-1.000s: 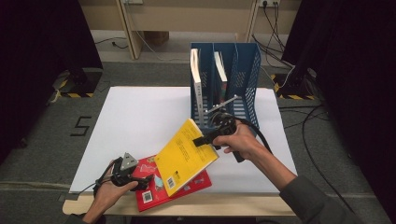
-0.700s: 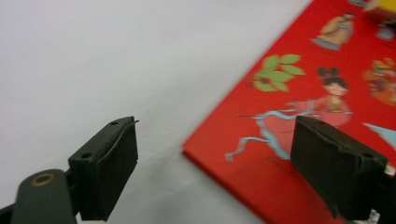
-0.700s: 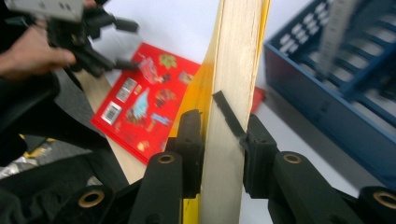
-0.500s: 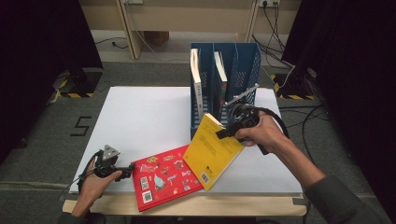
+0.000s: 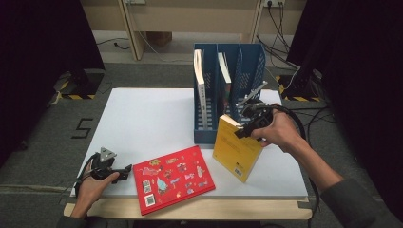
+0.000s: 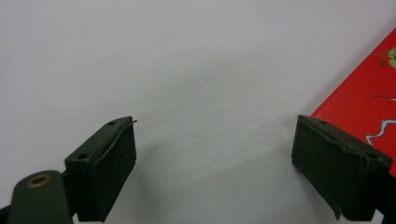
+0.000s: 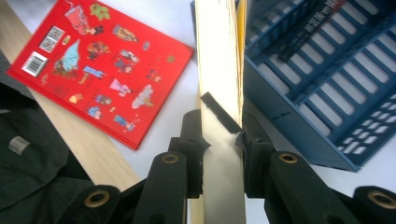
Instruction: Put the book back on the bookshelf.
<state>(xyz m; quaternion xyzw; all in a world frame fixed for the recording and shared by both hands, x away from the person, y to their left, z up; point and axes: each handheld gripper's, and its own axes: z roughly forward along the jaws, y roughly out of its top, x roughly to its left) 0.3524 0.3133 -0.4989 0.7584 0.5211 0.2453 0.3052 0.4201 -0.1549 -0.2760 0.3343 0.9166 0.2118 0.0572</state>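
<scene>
A yellow book [image 5: 237,147] stands tilted on its lower corner on the white table [image 5: 142,118], just in front of the blue file rack [image 5: 233,61]. My right gripper [image 5: 242,132] is shut on its upper edge. In the right gripper view the pads [image 7: 247,140] pinch the page block [image 7: 219,70], and the jaws have just been closing a little tighter on it. A red picture book [image 5: 173,178] lies flat near the front edge. My left gripper [image 5: 124,171] rests low at the front left, open, with bare table between its jaws [image 6: 215,158] and the red book [image 6: 369,102] beside its right jaw.
The rack holds two upright books, a white one [image 5: 199,80] in the left slot and another [image 5: 223,71] in the middle slot; the right slot faces the yellow book. A wooden lip [image 5: 190,209] runs along the table's front edge. Cables lie on the floor at right.
The right gripper lifted the yellow book off the red one, carried it right and stood it more upright by the rack. The left gripper drew back left, away from the red book.
</scene>
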